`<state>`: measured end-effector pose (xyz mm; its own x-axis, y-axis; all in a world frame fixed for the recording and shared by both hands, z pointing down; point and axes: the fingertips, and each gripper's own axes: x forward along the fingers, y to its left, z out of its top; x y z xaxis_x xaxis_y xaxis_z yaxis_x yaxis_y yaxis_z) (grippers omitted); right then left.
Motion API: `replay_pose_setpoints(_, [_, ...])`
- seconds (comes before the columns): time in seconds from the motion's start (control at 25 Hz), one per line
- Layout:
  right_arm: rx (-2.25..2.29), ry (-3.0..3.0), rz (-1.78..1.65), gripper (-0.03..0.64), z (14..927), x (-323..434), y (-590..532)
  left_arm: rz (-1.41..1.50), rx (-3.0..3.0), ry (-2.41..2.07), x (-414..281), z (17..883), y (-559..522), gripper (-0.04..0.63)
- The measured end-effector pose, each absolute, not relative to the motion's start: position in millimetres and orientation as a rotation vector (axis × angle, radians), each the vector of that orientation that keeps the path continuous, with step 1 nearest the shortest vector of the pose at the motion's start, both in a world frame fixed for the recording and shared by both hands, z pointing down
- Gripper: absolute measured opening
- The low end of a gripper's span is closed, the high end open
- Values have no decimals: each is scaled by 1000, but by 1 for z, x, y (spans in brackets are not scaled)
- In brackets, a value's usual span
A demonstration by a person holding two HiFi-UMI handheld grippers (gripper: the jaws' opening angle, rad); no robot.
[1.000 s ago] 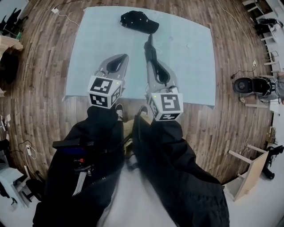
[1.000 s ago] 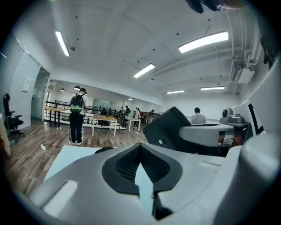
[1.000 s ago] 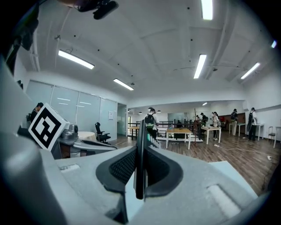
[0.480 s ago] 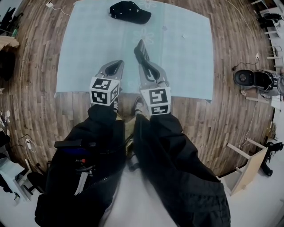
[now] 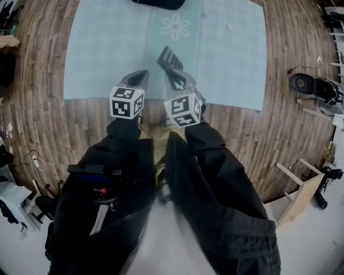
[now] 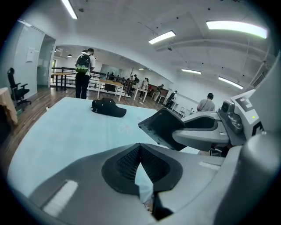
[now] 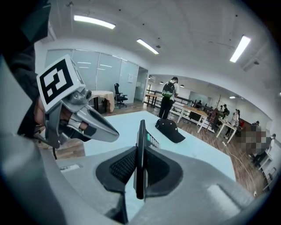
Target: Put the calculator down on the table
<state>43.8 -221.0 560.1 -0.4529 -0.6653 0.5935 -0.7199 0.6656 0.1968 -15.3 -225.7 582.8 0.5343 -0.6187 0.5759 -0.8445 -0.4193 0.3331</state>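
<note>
The calculator (image 5: 169,58) is a thin black slab with keys. My right gripper (image 5: 175,76) is shut on its near end, so it sticks out forward over the pale blue table (image 5: 102,53). In the right gripper view the calculator (image 7: 140,145) stands on edge, pinched between both pads. My left gripper (image 5: 141,76) hangs beside it on the left, shut, with nothing between its fingers. In the left gripper view the pad tips (image 6: 139,147) meet, and the calculator (image 6: 160,127) shows at the right in the other gripper.
A black cap (image 5: 158,2) lies at the table's far edge, also seen as the cap (image 6: 107,107) ahead. Wooden floor (image 5: 43,123) surrounds the table. A wooden stool (image 5: 298,193) and a round device (image 5: 303,83) stand at the right. A person with a backpack (image 6: 83,70) stands beyond the table.
Both grippers have come down toward the table's near part, the calculator still in the right one. In the head view the cap has slid up to the top edge.
</note>
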Motion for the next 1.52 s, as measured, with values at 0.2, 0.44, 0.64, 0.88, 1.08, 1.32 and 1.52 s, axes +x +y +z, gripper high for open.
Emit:
replay_pose_setpoints(0.2, [974,-2171,102,48,596,42,-217,530,2130,-1153,-18,603,-217,2])
replay_pose_setpoints(0.44, [841,-2105,52,48,637,36,-218,575,2078,-1123,-23,624,-213,2])
replay_pose_setpoints(0.64, [768,-2062,-7,48,659,38,-223,622,2038,-1121,-30,638,-214,2])
replay_pose_setpoints(0.88, [673,-1990,-147,49,687,40,-230,659,2014,-1117,-38,645,-218,2])
replay_pose_setpoints(1.08, [581,-1949,-244,48,714,32,-224,672,1995,-1126,-50,653,-217,2])
replay_pose_setpoints(1.32, [531,-1934,-283,54,733,31,-209,684,1981,-1129,-56,659,-214,2])
replay_pose_setpoints(1.52, [484,-1944,-280,69,739,28,-201,687,1975,-1124,-57,661,-209,2])
